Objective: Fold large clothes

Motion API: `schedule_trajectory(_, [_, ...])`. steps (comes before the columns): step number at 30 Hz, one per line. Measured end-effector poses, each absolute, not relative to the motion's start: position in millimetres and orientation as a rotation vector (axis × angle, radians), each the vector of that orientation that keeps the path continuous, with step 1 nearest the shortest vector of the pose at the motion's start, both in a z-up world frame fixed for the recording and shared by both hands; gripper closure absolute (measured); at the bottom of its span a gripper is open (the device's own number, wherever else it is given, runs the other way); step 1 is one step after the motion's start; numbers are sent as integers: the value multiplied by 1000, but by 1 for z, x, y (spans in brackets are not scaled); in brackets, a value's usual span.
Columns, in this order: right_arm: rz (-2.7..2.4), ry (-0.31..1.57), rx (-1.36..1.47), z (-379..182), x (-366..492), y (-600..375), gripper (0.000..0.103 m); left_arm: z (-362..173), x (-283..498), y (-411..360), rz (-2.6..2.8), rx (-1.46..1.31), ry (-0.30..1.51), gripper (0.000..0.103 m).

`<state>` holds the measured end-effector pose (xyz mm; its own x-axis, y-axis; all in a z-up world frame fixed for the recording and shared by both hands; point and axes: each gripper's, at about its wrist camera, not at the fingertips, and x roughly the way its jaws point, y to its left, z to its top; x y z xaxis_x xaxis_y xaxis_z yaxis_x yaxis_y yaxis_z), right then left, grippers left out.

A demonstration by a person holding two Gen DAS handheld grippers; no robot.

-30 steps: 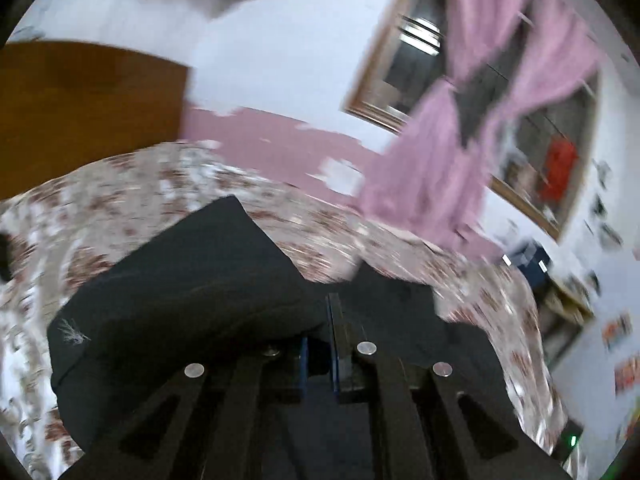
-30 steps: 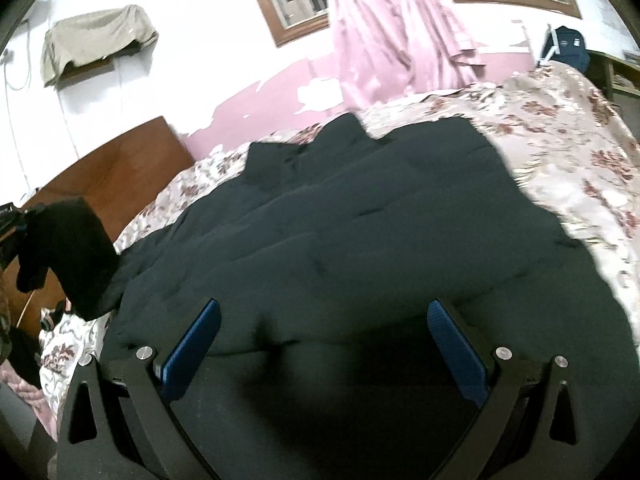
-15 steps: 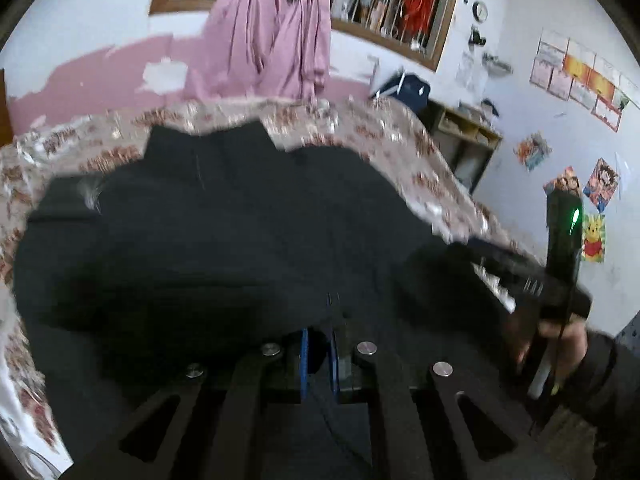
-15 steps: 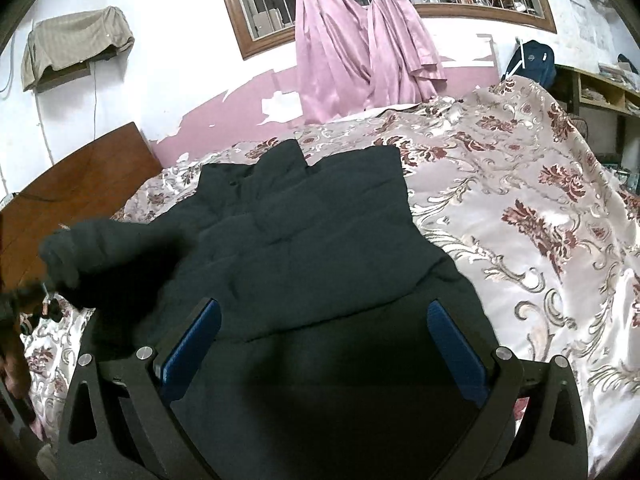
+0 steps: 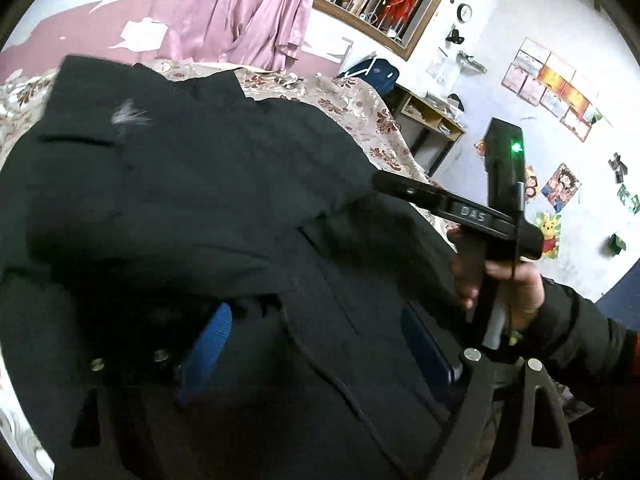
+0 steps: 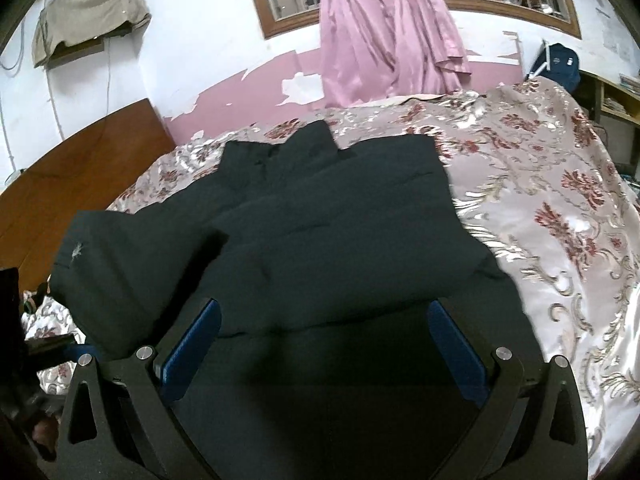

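My left tool (image 5: 316, 344) is opening its jaws, with the folded-over sleeve (image 5: 168, 184) of the black coat (image 6: 340, 232) loose between them. The right tool (image 6: 324, 344) is spread wide over the coat's near hem, holding nothing. The coat lies lengthwise toward the bed's (image 6: 560, 216) far edge, collar end farthest off. The right side looks unfolded, so the right tool's nearer. Nothing's in the way.

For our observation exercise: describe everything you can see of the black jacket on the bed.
The black jacket is a large, padded, matte garment spread on the floral bedspread. One sleeve, marked with a small white emblem, lies folded across the body. The opening left claw and the open right claw straddle its near edge.
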<state>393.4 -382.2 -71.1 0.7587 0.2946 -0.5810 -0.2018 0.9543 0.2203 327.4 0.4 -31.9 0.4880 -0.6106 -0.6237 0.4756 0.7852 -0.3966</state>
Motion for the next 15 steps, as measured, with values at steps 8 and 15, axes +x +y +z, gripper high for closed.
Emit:
schedule_trajectory(8, [431, 650, 7, -72, 372, -311, 2, -30, 309, 87, -408, -354, 797, 17])
schedule_trajectory(15, [598, 558, -290, -75, 322, -231, 2, -28, 308, 171, -33, -443, 771, 14])
